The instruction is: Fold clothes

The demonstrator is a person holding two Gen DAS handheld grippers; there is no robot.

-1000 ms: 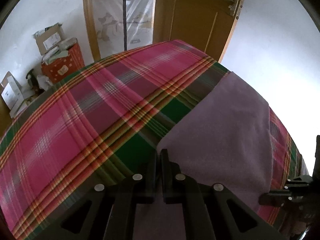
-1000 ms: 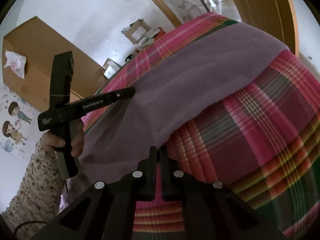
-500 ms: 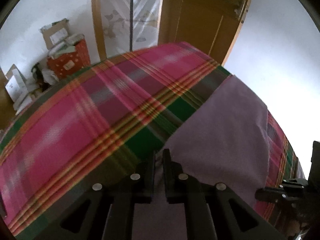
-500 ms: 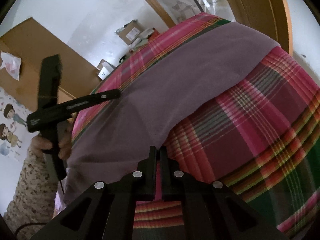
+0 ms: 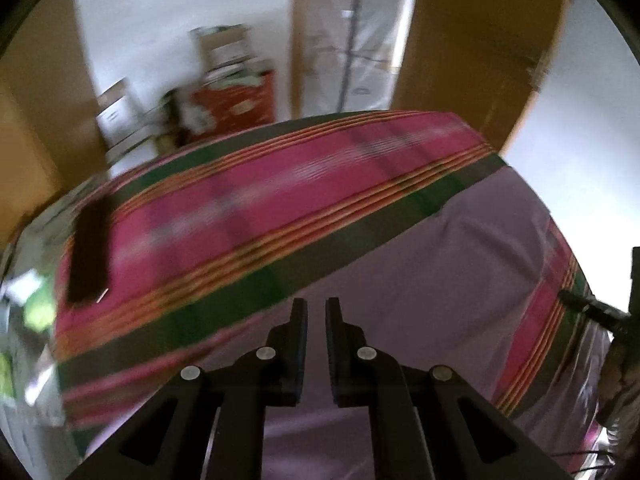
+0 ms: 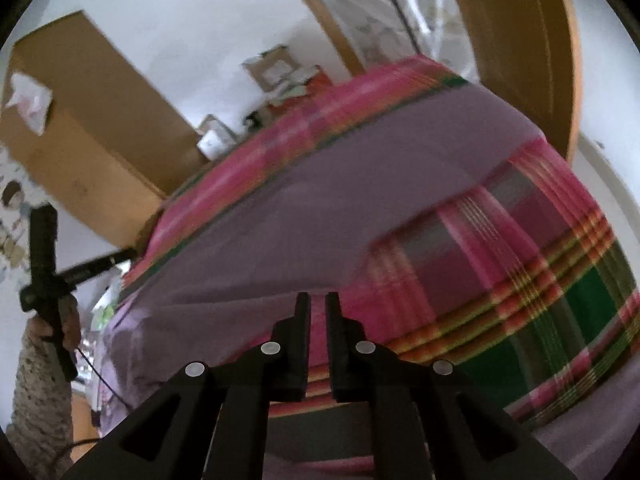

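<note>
A purple cloth (image 5: 460,280) (image 6: 320,208) lies spread flat on a pink and green plaid bed cover (image 5: 280,200) (image 6: 540,260). My left gripper (image 5: 316,308) hovers above the cloth's near left part with a narrow gap between its fingers and nothing in it. My right gripper (image 6: 318,300) hangs over the cloth's near edge; its jaws are opening and nothing is between them. The right wrist view shows the left gripper (image 6: 120,256) off the bed's left side, held by a hand (image 6: 52,320). The right gripper (image 5: 592,308) shows at the far right of the left wrist view.
A dark flat object (image 5: 90,252), blurred, lies on the bed's left part. Cardboard boxes and a red box (image 5: 236,92) stand beyond the bed by the wall. A wooden door (image 5: 480,60) is at the back and a brown cabinet (image 6: 92,128) on the left.
Both grippers were shut on the cloth's near edge; their jaws have parted and let go. The left gripper has swung fast away to the left, and the right one has lifted a little.
</note>
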